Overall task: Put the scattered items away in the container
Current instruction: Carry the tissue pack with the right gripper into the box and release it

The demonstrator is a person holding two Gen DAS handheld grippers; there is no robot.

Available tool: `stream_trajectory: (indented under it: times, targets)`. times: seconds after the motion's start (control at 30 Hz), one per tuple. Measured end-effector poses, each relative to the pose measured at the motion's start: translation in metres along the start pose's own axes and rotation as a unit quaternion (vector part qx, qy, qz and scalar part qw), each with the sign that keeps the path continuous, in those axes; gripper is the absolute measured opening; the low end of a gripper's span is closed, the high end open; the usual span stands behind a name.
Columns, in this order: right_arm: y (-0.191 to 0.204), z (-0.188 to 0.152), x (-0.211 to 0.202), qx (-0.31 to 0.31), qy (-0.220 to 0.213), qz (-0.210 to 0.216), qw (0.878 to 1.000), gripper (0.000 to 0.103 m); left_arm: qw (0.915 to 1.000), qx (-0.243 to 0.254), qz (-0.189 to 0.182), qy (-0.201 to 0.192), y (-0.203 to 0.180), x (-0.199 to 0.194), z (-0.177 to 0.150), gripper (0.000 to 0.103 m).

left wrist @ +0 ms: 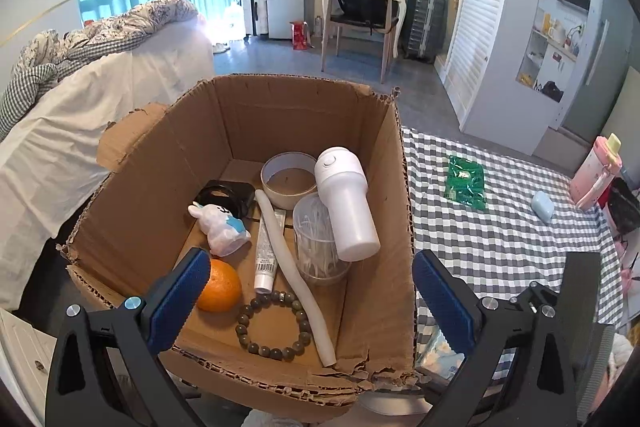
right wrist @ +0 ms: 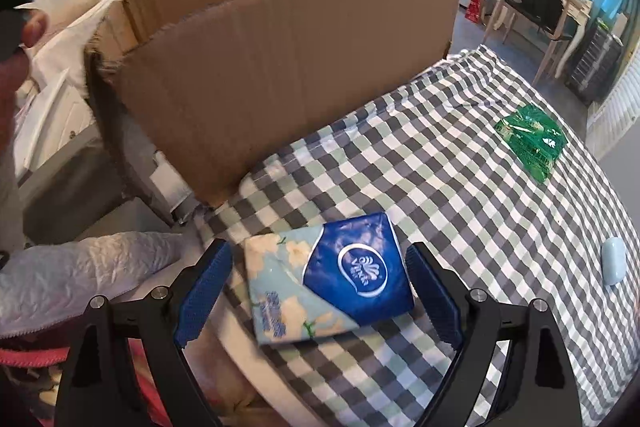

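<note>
- Cardboard box (left wrist: 312,115): I count an orange (left wrist: 219,286), bead bracelet (left wrist: 273,323), rabbit figure (left wrist: 219,227), white bottle (left wrist: 346,203) and more already inside.
- My left gripper (left wrist: 312,301) hovers over the box, jaws apart, empty.
- My right gripper (right wrist: 318,291) brackets the tissue pack (right wrist: 328,287) just beside the box, jaws apart, not yet clamped.
- Outstanding on the checked surface (right wrist: 440,187) beyond the box: green packet (right wrist: 530,141), pale blue case (right wrist: 614,261); pink bottle (left wrist: 596,173), in my judgement.
</note>
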State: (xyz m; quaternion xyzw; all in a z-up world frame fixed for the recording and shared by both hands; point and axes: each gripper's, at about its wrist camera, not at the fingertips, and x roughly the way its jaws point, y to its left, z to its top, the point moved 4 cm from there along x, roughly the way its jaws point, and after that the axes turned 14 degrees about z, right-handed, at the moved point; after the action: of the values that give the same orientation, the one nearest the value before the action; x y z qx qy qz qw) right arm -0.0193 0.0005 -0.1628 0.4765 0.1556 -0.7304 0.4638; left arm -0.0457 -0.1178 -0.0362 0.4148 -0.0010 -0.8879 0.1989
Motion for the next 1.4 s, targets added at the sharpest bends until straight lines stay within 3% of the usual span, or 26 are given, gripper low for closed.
stream_trajectory:
  times: [0.17, 0.23, 0.43, 0.7, 0.97, 1.23, 1.33, 1.4]
  targets:
    - [0.001, -0.004, 0.002, 0.01, 0.006, -0.003, 1.0, 0.088, 1.0, -0.006, -0.002, 0.006, 0.004, 0.005, -0.001, 0.103]
    - [0.002, -0.003, -0.001, 0.013, 0.003, -0.006, 1.0, 0.081, 0.9999, -0.009, -0.004, 0.009, 0.005, 0.006, -0.001, 0.103]
    - [0.01, 0.001, -0.015, 0.017, -0.015, -0.009, 1.0, 0.08, 0.9998, -0.012, -0.01, 0.011, 0.007, 0.009, -0.003, 0.103]
    - [0.024, 0.022, -0.064, 0.004, -0.062, -0.057, 0.996, 0.08, 0.9993, -0.038, 0.001, 0.002, 0.026, 0.009, 0.0, 0.103]
    - [0.04, 0.077, -0.123, -0.034, -0.143, -0.078, 0.986, 0.08, 0.9958, -0.084, 0.035, 0.002, 0.064, 0.013, 0.001, 0.103]
    - [0.048, 0.145, -0.08, -0.015, -0.162, -0.014, 0.987, 0.081, 0.9875, -0.138, 0.072, 0.023, 0.103, 0.021, -0.003, 0.103]
    - [0.042, 0.157, -0.061, 0.014, -0.16, 0.003, 0.987, 0.081, 0.9886, -0.129, 0.075, 0.022, 0.101, 0.021, -0.004, 0.103]
    - [0.039, 0.158, -0.057, 0.02, -0.162, -0.011, 0.987, 0.081, 0.9897, -0.119, 0.077, 0.022, 0.097, 0.023, -0.003, 0.103]
